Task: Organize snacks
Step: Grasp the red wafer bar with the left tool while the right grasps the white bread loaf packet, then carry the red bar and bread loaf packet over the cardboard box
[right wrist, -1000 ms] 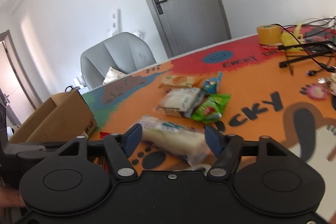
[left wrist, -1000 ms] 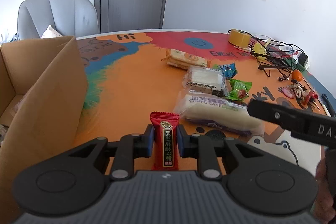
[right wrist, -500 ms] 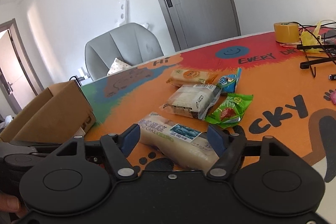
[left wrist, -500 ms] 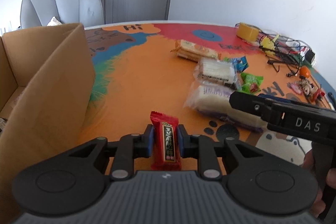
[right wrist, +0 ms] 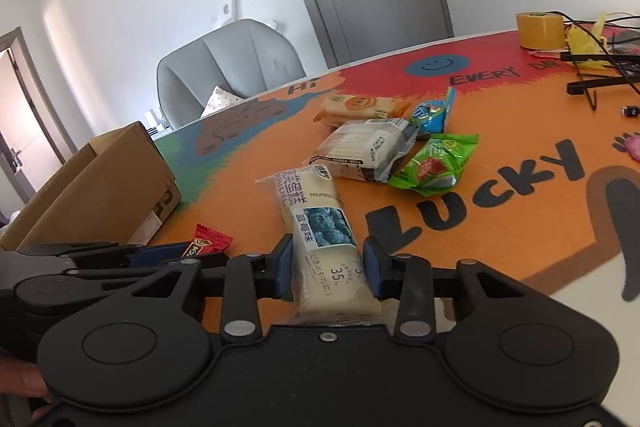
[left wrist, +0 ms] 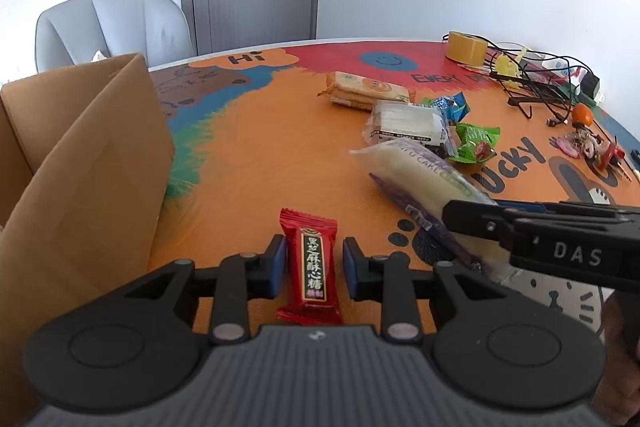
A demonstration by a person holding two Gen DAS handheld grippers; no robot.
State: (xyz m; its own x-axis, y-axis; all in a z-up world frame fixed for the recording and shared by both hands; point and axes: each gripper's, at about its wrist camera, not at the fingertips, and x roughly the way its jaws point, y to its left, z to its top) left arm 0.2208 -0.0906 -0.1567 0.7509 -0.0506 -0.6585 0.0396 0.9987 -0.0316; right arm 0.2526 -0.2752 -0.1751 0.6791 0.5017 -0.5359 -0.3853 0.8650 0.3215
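Looking along your left gripper (left wrist: pixel 314 263), you see its jaws opening, with narrow gaps on both sides of the red candy packet (left wrist: pixel 312 267) that stands between the blue pads; the packet's lower end is cut off behind the gripper body, so you cannot tell what it rests on. Its long axis runs from 6 to 12 o'clock in that view, with the crimped top toward 12. In the right wrist view only its red tip shows, at 9 o'clock.

Your right gripper (right wrist: pixel 328 267) has its jaws closing around the blueberry cake roll (right wrist: pixel 320 223); the left pad lies against the wrapper, while at the right pad you cannot tell whether there is contact. The roll's near end is hidden under the gripper body. Its long axis runs from 6 toward 11 o'clock in the right wrist view, with the far end pointing at the other snacks. In the left wrist view the roll slants from 4 toward 12 o'clock, its near end hidden by the right gripper's black arm.

Past the roll, toward 12 o'clock, lie a clear wafer pack (right wrist: pixel 364 151), a green packet (right wrist: pixel 436 163), a blue packet (right wrist: pixel 432 113) and an orange biscuit pack (right wrist: pixel 360 107), overlapping so that their edges are partly covered. The cardboard box (left wrist: pixel 80 163) fills 9 o'clock in the left view and its inside is mostly hidden. The table (left wrist: pixel 260 155) carries all of it. The cables at 2 o'clock are too tangled to sort out.
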